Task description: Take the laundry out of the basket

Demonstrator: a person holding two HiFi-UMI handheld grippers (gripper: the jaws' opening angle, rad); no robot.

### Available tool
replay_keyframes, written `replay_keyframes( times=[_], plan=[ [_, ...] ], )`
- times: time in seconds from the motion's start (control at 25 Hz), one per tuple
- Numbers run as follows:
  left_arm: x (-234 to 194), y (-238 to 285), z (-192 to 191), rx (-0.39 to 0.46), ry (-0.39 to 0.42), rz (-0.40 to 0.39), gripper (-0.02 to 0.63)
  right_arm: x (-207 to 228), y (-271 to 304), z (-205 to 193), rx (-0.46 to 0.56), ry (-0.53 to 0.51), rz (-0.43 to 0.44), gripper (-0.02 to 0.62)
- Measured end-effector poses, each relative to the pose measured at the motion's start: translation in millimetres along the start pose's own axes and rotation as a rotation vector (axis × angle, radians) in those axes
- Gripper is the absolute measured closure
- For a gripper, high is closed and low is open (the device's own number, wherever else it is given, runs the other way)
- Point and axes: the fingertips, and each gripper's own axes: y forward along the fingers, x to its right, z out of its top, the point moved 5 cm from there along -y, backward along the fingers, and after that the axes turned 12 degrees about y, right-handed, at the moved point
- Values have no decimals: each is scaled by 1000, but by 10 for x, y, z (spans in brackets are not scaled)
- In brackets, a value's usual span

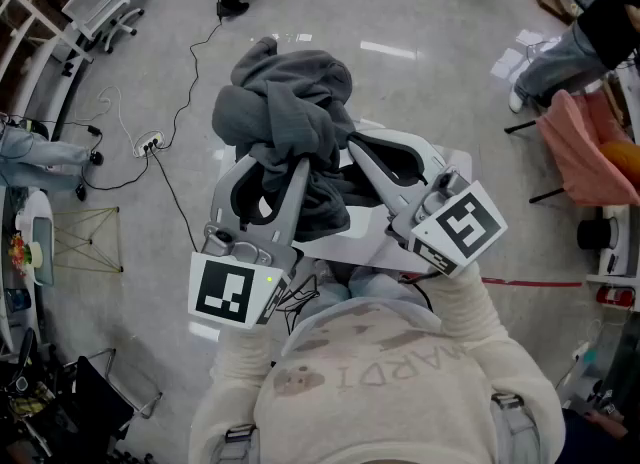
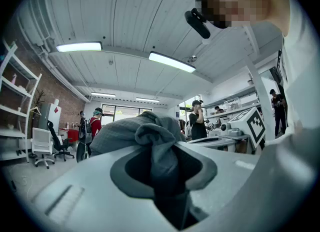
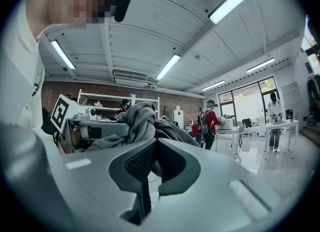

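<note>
A bundled grey garment hangs in the air over the floor, held up in front of me by both grippers. My left gripper reaches up into its lower left, and a fold of the grey cloth is pinched between its shut jaws. From the right, my right gripper enters the bundle with its jaws closed on a darker fold. Below the garment a white basket-like object shows in part, mostly hidden by cloth and grippers.
A power strip with black cables lies on the shiny floor at left. Office chairs stand at the far left. A pink chair and a seated person are at right. Other people stand in the room.
</note>
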Motion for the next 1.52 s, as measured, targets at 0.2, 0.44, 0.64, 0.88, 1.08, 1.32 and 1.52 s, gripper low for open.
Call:
replay_keyframes(
  times=[0.2,0.44,0.64,0.88,1.08,1.32,1.52],
  plan=[
    [14,41,1,0,4,1,498,43,-14,3,1,-1,0,568],
    [13,44,0,-1,3,-1,498,44,-13,-3,-3,1,3,568],
    [7,50,-34,-10,-2,-1,497,49,-9,-17,3,9,-1,568],
    [78,275,-414,-150,-46,-23,494,277,-185,-47,33,69,-43,568],
    [230,482,-1254,-375,-45,-119,494,446,-359,-162,25,107,-89,568],
    [558,794,-2391,-650,71,-301,492,667,-662,-376,-26,143,-172,568],
    [819,1103,-3611,-903,102,-447,500,872,-927,-587,-97,180,-252,568]
  ],
)
